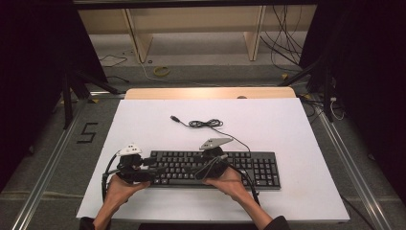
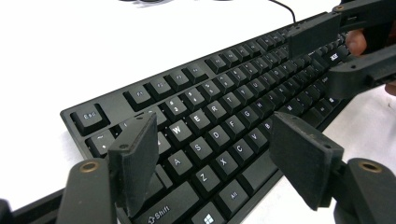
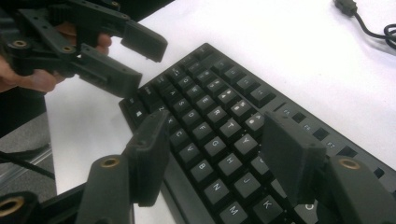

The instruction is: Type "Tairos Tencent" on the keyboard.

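One black keyboard [image 1: 210, 168] lies flat on the white table [image 1: 143, 129], near its front edge. One cable [image 1: 206, 123] runs from the keyboard's rear to a loose coil and a USB plug [image 1: 175, 118] farther back on the table. Two grippers are present. The left gripper [image 1: 149, 168] hovers at the keyboard's left end, jaws spread, gripping nothing. The right gripper [image 1: 203, 167] hovers over the middle keys, jaws likewise spread and empty.
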Demonstrator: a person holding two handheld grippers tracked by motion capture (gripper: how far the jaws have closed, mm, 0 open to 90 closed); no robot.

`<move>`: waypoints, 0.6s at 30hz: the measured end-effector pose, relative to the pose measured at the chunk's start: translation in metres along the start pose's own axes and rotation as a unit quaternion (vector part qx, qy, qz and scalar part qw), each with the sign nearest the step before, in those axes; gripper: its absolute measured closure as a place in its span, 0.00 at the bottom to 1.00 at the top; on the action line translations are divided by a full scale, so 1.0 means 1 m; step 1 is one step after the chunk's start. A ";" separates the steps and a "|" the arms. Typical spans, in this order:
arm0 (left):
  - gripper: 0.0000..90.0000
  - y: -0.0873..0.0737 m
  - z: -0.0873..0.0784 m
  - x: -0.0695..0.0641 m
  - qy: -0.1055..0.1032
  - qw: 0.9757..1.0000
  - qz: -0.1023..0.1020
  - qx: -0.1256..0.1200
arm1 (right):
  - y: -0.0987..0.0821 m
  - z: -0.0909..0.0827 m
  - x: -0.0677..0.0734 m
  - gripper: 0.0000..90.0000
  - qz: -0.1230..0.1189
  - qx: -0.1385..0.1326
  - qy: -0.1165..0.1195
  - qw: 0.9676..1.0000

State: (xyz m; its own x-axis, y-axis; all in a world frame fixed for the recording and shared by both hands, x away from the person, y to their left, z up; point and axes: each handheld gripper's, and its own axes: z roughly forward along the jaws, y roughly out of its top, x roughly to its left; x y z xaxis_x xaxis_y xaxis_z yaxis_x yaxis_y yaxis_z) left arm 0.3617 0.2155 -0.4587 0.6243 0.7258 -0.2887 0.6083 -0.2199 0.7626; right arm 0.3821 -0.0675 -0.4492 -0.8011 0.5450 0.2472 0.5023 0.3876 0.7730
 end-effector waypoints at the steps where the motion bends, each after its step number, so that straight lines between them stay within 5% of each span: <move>1: 0.36 0.001 0.000 0.000 0.000 1.000 0.000 0.001 | 0.000 -0.001 0.000 0.47 -0.001 -0.001 0.001 1.000; 18: 0.41 0.013 0.014 0.002 0.003 1.000 0.009 0.013 | -0.006 -0.011 0.006 0.43 -0.005 -0.011 0.009 1.000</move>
State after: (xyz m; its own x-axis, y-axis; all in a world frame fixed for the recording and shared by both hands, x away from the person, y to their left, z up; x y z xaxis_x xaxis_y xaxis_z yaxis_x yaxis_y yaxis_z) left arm 0.3779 0.2053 -0.4572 0.6321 0.7257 -0.2716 0.6100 -0.2499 0.7520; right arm 0.3704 -0.0753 -0.4461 -0.8113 0.5286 0.2500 0.4877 0.3759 0.7880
